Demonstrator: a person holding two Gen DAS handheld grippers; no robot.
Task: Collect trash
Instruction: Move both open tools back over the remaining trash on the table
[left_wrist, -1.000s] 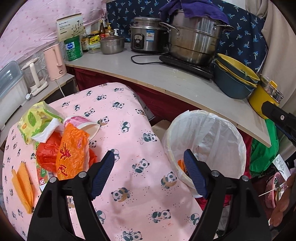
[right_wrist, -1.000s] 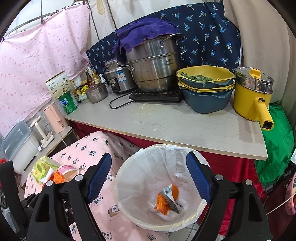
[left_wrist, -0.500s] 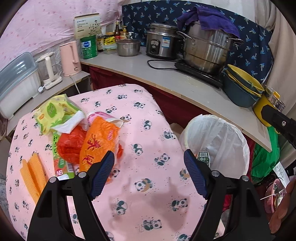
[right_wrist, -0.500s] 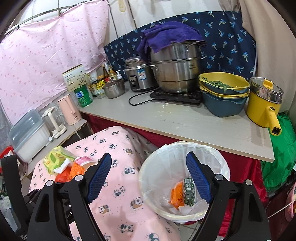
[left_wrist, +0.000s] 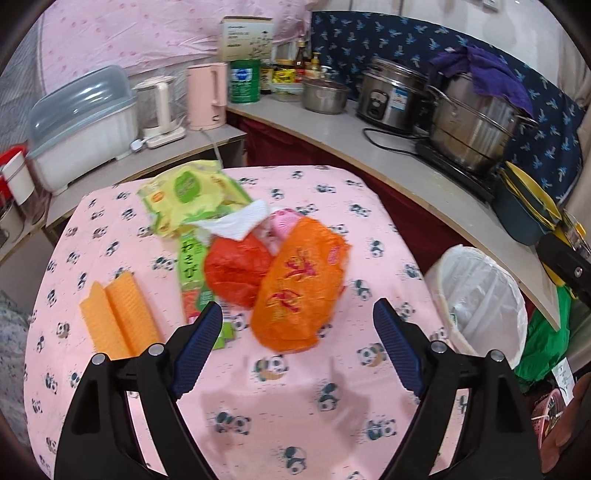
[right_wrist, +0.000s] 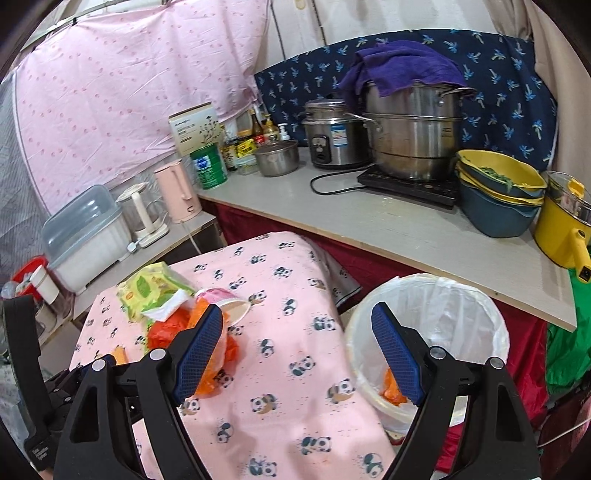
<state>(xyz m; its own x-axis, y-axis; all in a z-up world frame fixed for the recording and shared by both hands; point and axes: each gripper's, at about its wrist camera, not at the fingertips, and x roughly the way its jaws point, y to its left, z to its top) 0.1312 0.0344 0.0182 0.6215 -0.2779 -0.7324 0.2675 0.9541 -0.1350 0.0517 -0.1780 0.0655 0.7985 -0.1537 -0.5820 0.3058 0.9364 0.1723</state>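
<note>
Left gripper (left_wrist: 297, 332): jaws wide, just opened further, nothing gripped. The orange bag (left_wrist: 301, 288) lies at 12 o'clock on the desk (left_wrist: 280, 406). Right gripper (right_wrist: 297, 354): jaws wide, empty. The lined bin (right_wrist: 436, 295) stands at its 2 o'clock.

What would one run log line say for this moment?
left hand-held gripper: open, empty, facing orange bag | right hand-held gripper: open, empty | bin: orange trash inside | table: trash remains

A cramped home kitchen: a rice cooker (right_wrist: 334, 134), a steel steamer pot (right_wrist: 413, 129) on a hob, kettles, condiment bottles (right_wrist: 255, 138) and fabric-draped walls.
</note>
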